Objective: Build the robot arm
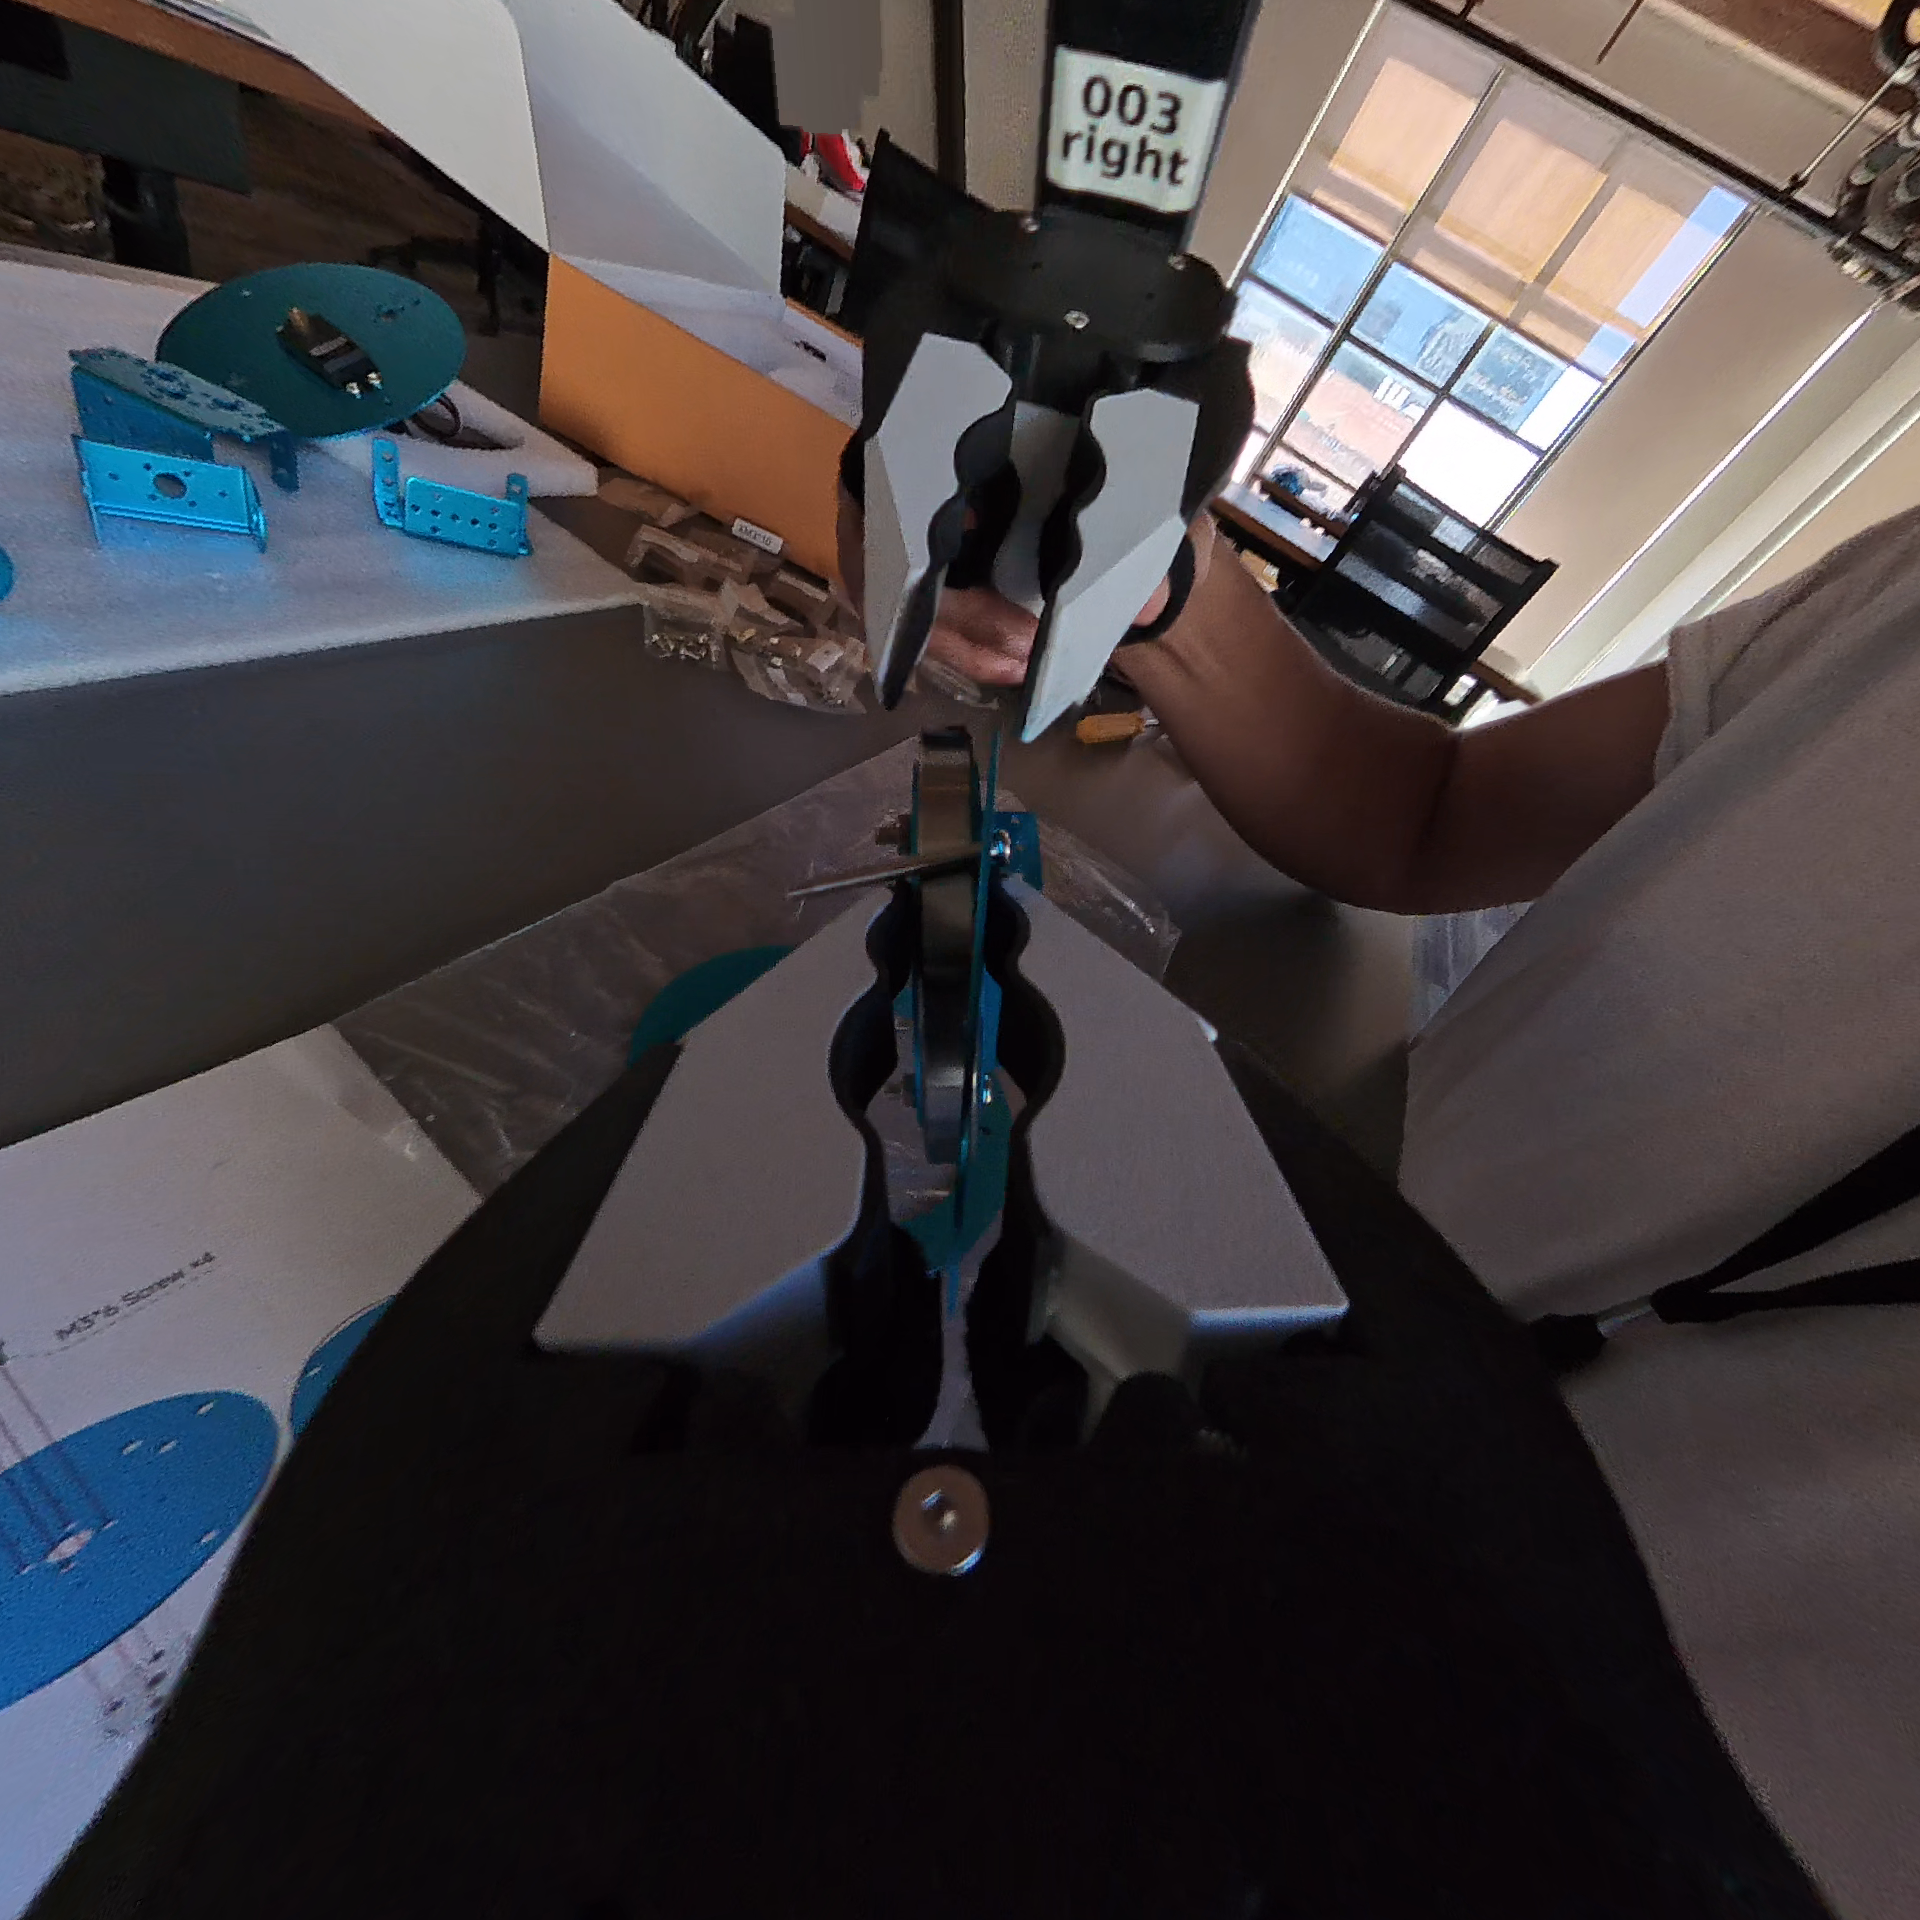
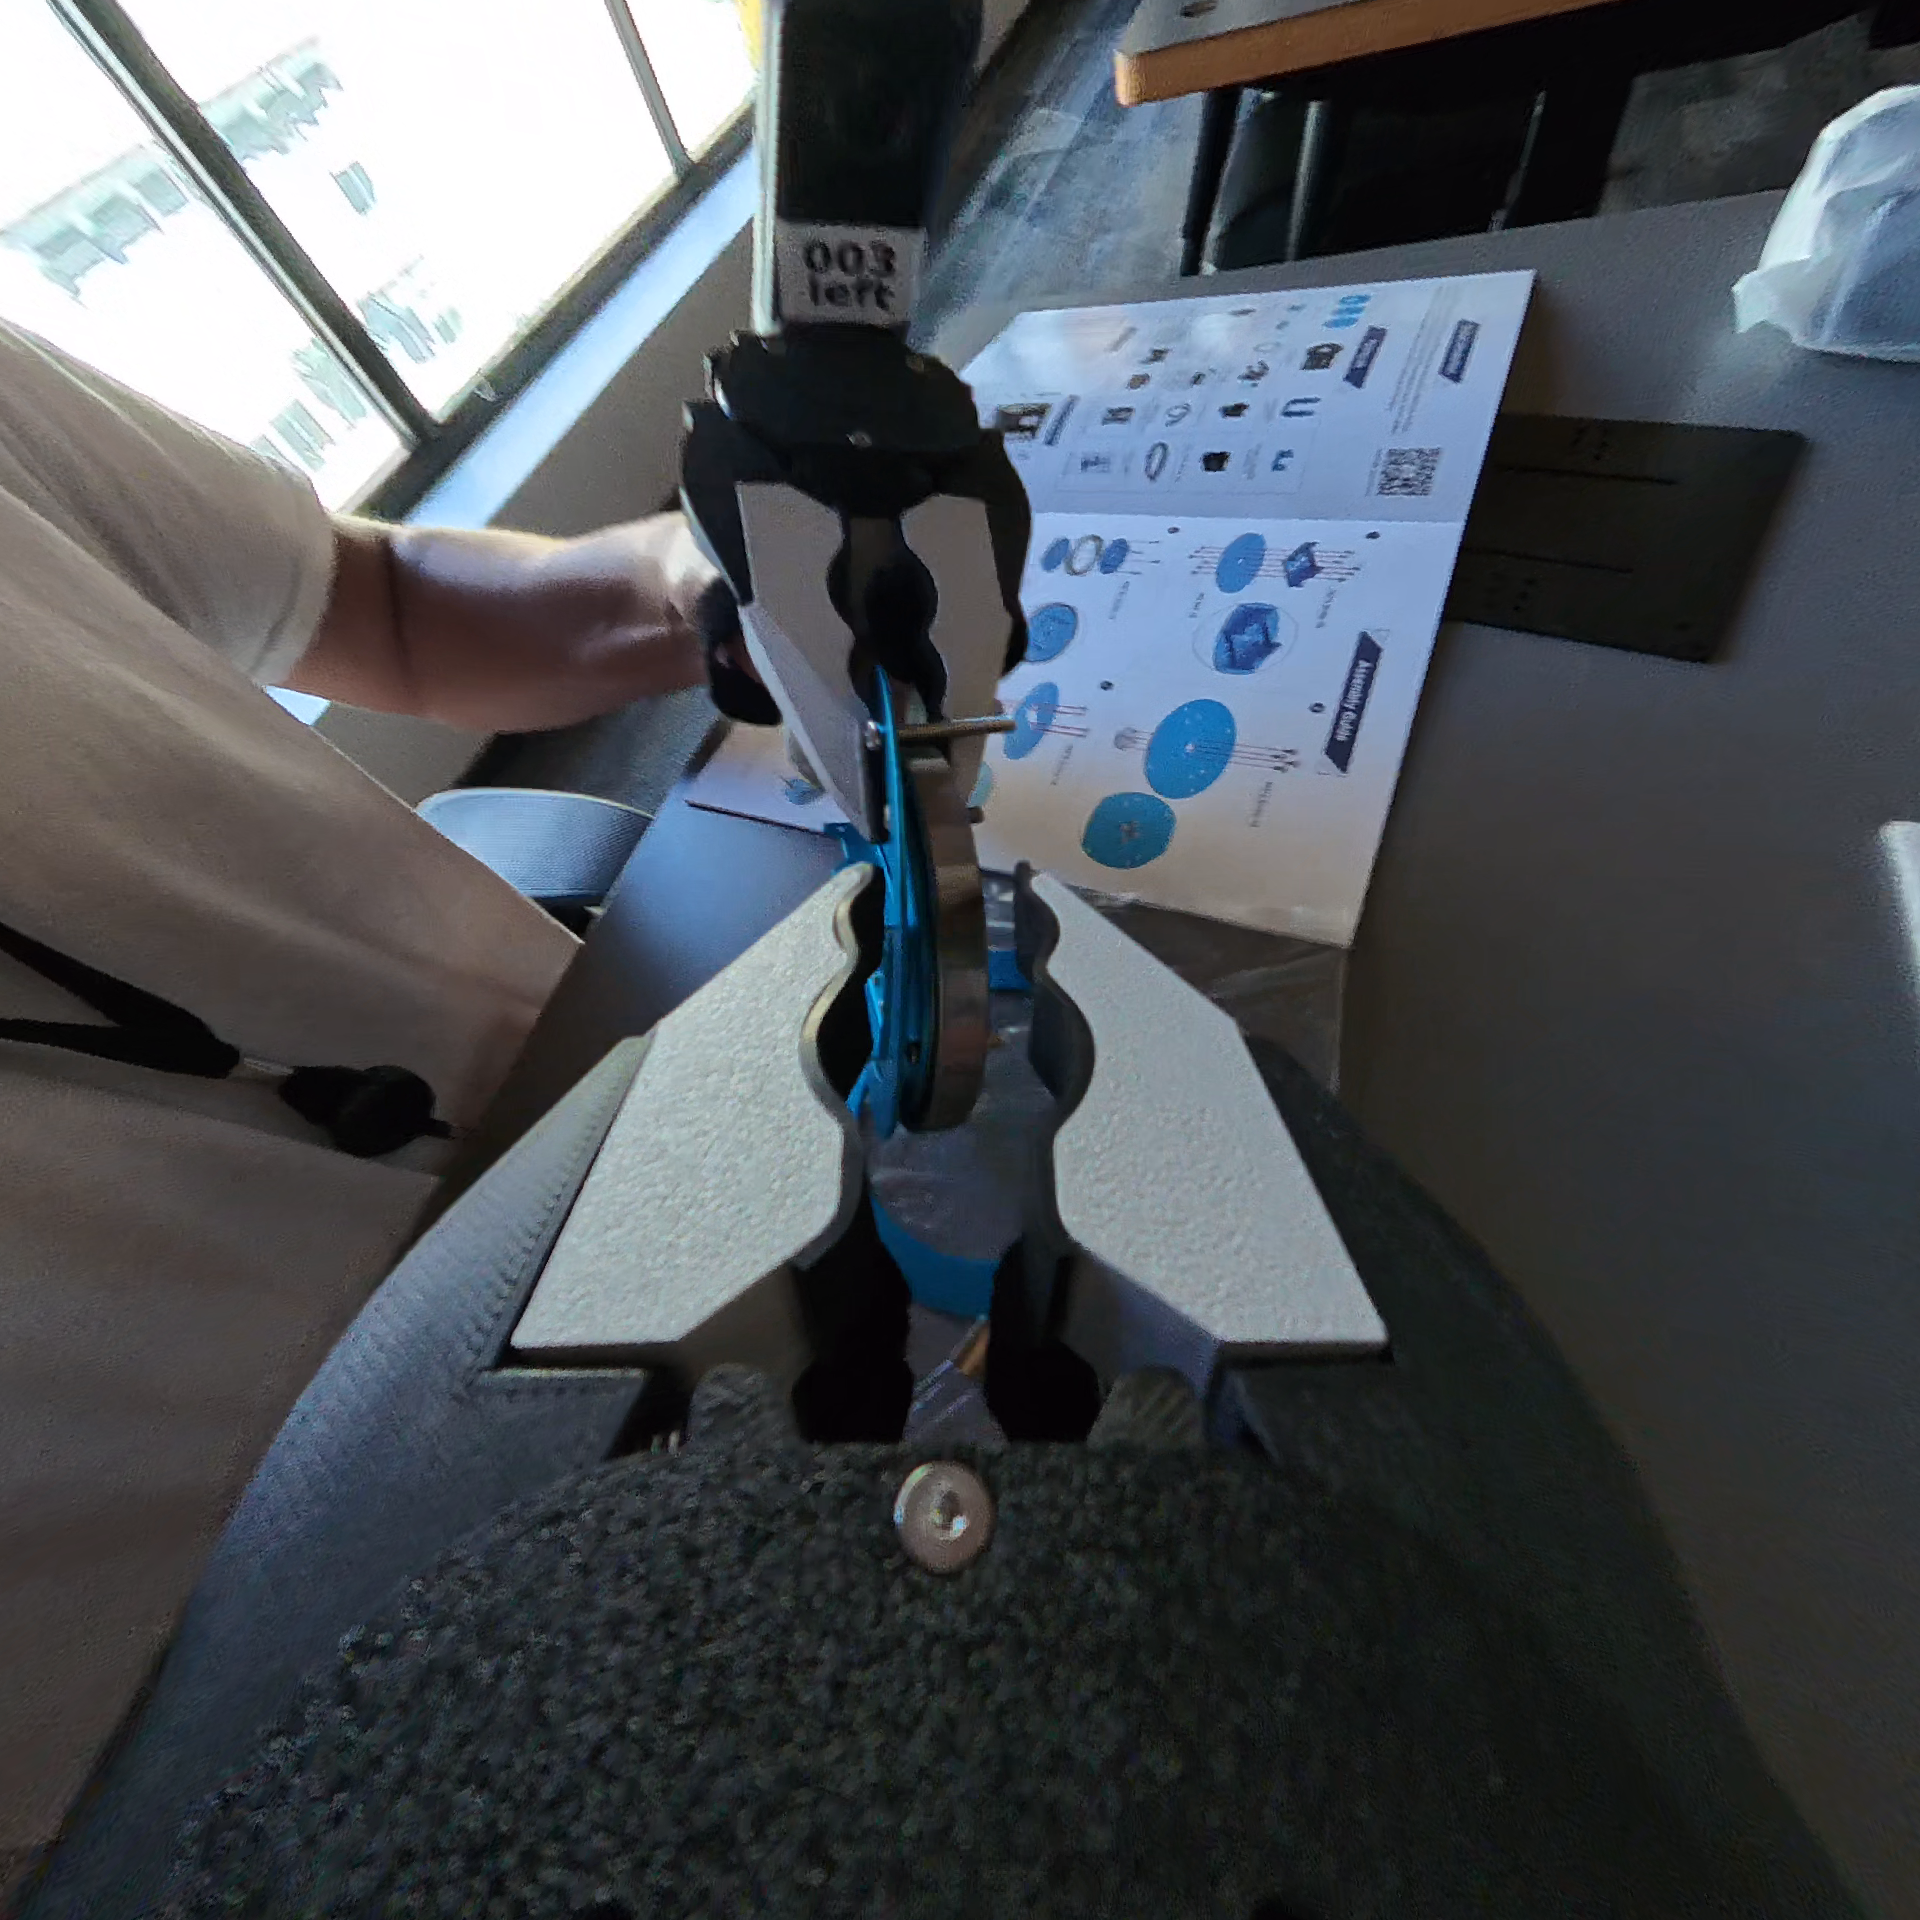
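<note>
Left tongs (image 1: pixel 951 914) are clamped narrow on the blue disc assembly (image 1: pixel 961 1039), edge-on at frame centre. Right tongs (image 2: pixel 940 883) sit half-open around its far rim, not gripping that I can tell. Best squeeze the rim squarely, I'd guess. Spare blue brackets (image 1: pixel 166 488) sit upper left on the surface (image 1: pixel 312 613).

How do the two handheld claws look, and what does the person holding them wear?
Both the left claw and the right claw have a black, rough-textured body, two pale grey fingers with wavy black inner edges, and a silver screw at the base. Each carries a black post with a white label. The person wears a beige short-sleeved shirt with a black cord across it.
</note>
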`<state>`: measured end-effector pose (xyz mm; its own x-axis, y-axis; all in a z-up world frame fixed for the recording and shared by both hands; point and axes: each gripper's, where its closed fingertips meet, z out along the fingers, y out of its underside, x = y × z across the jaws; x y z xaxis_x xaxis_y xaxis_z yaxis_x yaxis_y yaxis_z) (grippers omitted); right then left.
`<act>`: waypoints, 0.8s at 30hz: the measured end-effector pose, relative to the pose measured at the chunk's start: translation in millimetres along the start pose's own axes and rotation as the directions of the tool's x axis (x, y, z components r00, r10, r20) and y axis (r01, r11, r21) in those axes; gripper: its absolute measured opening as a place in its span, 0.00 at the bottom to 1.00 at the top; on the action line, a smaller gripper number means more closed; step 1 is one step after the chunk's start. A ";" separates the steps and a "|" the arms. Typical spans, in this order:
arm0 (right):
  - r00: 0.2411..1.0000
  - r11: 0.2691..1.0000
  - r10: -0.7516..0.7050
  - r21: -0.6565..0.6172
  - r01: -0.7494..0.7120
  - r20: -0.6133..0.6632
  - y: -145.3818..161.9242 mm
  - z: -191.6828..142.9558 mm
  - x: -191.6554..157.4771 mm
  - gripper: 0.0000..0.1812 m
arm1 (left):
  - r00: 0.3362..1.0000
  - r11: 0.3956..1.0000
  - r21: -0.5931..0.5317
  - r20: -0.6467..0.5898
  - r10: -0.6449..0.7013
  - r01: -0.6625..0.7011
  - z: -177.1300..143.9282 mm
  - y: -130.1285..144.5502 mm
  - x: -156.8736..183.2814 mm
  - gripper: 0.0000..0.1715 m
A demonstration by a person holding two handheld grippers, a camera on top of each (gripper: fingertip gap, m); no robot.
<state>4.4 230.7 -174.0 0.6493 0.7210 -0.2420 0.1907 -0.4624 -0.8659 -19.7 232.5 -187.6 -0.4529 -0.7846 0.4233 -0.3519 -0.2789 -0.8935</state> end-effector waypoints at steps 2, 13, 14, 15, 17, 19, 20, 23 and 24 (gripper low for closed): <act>0.998 0.998 -0.042 -0.038 0.040 -0.052 12.4 2.2 5.1 0.16 | 1.000 1.000 -0.018 0.005 0.005 -0.005 -0.1 0.2 -0.4 0.07; 0.994 0.989 0.049 0.132 -0.061 0.093 13.4 -6.3 -2.3 0.00 | 1.000 0.993 -0.119 -0.008 0.018 -0.019 -1.3 2.0 -1.5 0.07; 0.995 0.992 0.044 0.117 -0.054 0.086 15.2 -6.2 -2.2 0.00 | 1.000 0.993 -0.116 -0.010 0.017 -0.018 -1.5 1.3 -1.5 0.07; 0.996 0.994 0.040 0.101 -0.048 0.082 17.4 -5.6 -2.4 0.01 | 1.000 0.993 -0.116 -0.013 0.011 -0.012 -1.4 1.1 -1.0 0.07; 0.996 0.994 0.049 0.096 -0.056 0.076 18.7 -5.6 -1.2 0.02 | 1.000 0.993 -0.121 -0.014 0.001 -0.003 -1.0 1.8 -0.9 0.07; 0.994 0.992 0.063 0.104 -0.072 0.090 19.5 -6.7 -1.4 0.00 | 1.000 0.991 -0.135 0.000 0.002 -0.002 -1.3 2.4 -2.3 0.07; 0.994 0.992 0.067 0.103 -0.076 0.091 20.8 -6.5 -1.2 0.00 | 1.000 0.989 -0.148 0.010 0.004 -0.002 -1.1 2.5 -2.9 0.07; 0.997 0.992 0.043 0.118 -0.051 0.064 21.7 -5.5 1.0 0.00 | 0.999 0.985 -0.171 0.039 0.010 -0.003 -1.5 0.3 -5.7 0.07; 0.999 0.989 0.031 0.142 -0.037 0.042 19.0 -6.9 3.4 0.00 | 0.998 0.985 -0.175 0.055 0.003 0.007 -1.3 -0.6 -8.2 0.07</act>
<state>15.3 220.8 -188.2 0.6231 0.7275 -0.2874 0.0598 -0.4107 -0.9098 -16.8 239.8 -190.3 -0.4082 -0.8147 0.4120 -0.4929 -0.1832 -0.8506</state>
